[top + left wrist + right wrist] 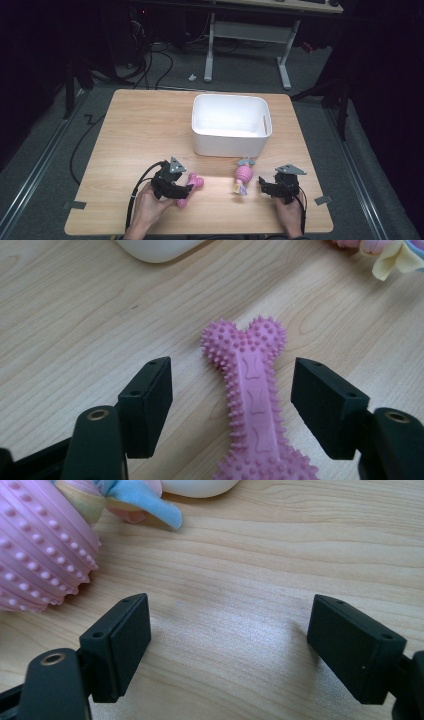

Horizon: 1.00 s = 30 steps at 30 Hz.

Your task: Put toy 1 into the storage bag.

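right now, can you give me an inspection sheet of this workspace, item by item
surface: light wooden table, bare apart from the items below
job's things: pink spiky bone toy lying flat between the left gripper's jaws, not pressed by either pad
clutter: pink ribbed ball toy with pastel tails in front of a white empty bin
grippers: left gripper open around the bone; right gripper open over bare wood, ball toy just beside its left jaw
cables: a black cable trails from the left gripper
surroundings: dark room, grey floor, white desk legs behind the table
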{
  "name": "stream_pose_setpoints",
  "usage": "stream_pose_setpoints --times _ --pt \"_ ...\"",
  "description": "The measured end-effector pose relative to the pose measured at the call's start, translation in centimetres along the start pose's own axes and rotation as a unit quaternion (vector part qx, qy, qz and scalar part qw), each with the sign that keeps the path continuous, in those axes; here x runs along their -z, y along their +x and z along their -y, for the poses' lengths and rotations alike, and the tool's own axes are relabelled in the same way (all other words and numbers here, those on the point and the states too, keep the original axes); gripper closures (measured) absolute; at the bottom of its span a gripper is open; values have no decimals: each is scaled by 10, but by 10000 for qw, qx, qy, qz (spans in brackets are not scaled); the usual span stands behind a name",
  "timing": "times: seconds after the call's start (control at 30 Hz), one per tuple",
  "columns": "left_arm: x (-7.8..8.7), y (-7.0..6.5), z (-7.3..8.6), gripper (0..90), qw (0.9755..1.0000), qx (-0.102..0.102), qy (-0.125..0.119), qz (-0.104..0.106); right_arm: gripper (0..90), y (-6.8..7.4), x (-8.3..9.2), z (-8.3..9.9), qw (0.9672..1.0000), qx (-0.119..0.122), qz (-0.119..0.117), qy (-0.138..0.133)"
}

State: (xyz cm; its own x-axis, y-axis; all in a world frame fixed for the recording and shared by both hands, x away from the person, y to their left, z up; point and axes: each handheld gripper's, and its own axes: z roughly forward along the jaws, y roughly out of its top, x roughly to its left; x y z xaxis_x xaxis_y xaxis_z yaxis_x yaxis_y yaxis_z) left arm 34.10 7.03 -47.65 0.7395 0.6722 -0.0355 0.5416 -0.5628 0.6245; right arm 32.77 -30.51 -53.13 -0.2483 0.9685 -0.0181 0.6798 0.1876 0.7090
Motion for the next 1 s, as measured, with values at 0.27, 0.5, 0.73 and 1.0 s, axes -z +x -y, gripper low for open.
stream_pose_setpoints --times 0.27,0.5,0.73,1.0 --pt "-10 -5 -3 327 9997 -38 223 -56 178 0 0 0 10000 2 1 1" --pt "-16 -6 -5 355 9993 -18 370 -105 178 0 0 0 10000 1 4 1" --pt "-25 -7 -6 379 9983 51 574 28 178 0 0 0 10000 -1 2 1" --pt "-35 -8 -5 416 9974 74 722 6 178 0 0 0 10000 9 3 -6"
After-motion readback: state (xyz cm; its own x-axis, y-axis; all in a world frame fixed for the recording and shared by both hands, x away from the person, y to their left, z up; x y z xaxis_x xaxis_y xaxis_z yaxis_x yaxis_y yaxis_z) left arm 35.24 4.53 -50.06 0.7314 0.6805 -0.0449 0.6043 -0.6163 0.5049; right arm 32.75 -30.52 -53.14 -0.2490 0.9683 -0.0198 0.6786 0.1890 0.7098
